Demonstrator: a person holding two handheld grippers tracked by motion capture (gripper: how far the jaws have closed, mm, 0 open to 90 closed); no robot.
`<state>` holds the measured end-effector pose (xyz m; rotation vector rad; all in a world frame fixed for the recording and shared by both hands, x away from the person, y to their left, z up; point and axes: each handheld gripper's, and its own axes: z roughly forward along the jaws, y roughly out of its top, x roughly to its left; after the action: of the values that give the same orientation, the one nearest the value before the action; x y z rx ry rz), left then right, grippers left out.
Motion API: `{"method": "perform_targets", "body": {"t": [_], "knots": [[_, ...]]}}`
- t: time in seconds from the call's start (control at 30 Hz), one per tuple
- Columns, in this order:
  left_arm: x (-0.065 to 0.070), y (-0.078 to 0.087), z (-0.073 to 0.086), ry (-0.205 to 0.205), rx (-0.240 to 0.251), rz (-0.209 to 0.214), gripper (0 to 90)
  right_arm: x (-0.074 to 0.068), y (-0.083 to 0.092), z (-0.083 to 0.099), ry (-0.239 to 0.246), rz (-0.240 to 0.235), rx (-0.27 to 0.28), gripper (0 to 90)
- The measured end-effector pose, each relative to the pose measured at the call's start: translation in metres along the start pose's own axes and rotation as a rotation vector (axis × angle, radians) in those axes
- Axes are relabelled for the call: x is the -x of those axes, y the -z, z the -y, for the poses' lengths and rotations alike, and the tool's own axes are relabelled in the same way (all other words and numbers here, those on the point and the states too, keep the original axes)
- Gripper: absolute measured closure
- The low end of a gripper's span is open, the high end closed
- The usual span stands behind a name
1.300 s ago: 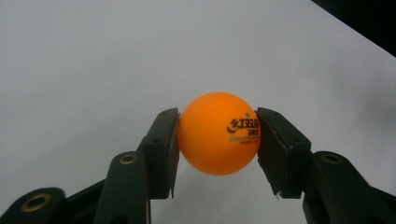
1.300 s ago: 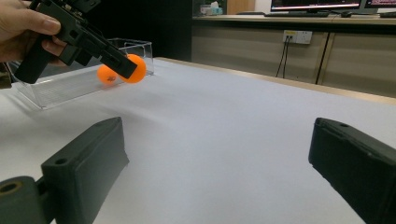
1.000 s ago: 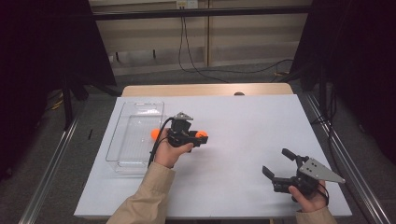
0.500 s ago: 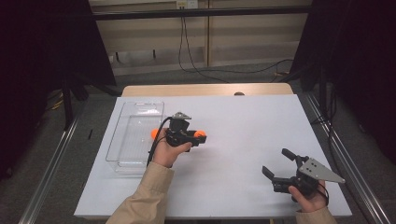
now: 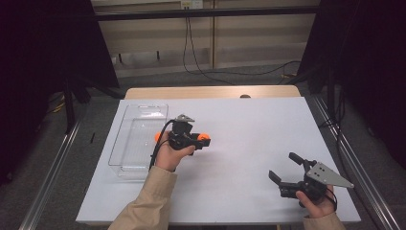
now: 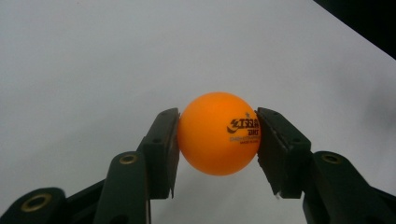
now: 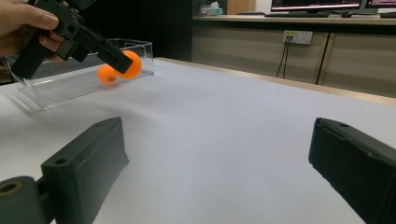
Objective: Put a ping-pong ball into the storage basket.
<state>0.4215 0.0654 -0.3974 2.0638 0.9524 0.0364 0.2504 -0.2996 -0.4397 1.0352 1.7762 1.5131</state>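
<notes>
An orange table-tennis ball (image 6: 218,135) with a black printed logo sits between the pads of my left gripper (image 6: 217,115), which is shut on it just above the white table (image 5: 249,120). In the high view that gripper (image 5: 200,142) points right with the ball (image 5: 205,137) at its tip, beside a clear plastic tray (image 5: 136,125). A second orange ball (image 7: 106,74) lies inside the tray (image 7: 56,88), behind the held ball (image 7: 131,63). My right gripper (image 5: 283,166) rests near the table's front right, open, with nothing between its jaws (image 7: 217,126).
The tray stands along the table's left side. A wooden strip (image 5: 210,92) borders the far edge. Metal rails (image 5: 52,163) run along both sides of the table, with dark curtains behind. Bare white tabletop lies between the two grippers.
</notes>
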Motion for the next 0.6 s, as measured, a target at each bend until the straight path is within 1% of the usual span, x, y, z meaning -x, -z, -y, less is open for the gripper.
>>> {"method": "perform_targets", "body": {"t": [0.23, 0.33, 0.6], "knots": [[-0.0025, 0.0023, -0.0004, 0.009, 0.011, -0.003, 51.1, 0.0002, 0.0001, 0.0000, -0.002, 0.001, 0.000, 3.7], [-0.0041, 0.0045, -0.0009, 0.009, 0.009, -0.011, 51.1, 0.0002, 0.0001, 0.0000, -0.001, 0.000, 0.000, 3.7], [-0.0055, 0.0072, -0.0012, 0.018, 0.019, -0.012, 51.1, 0.0005, 0.0005, 0.0000, -0.003, 0.002, -0.001, 3.7]]}}
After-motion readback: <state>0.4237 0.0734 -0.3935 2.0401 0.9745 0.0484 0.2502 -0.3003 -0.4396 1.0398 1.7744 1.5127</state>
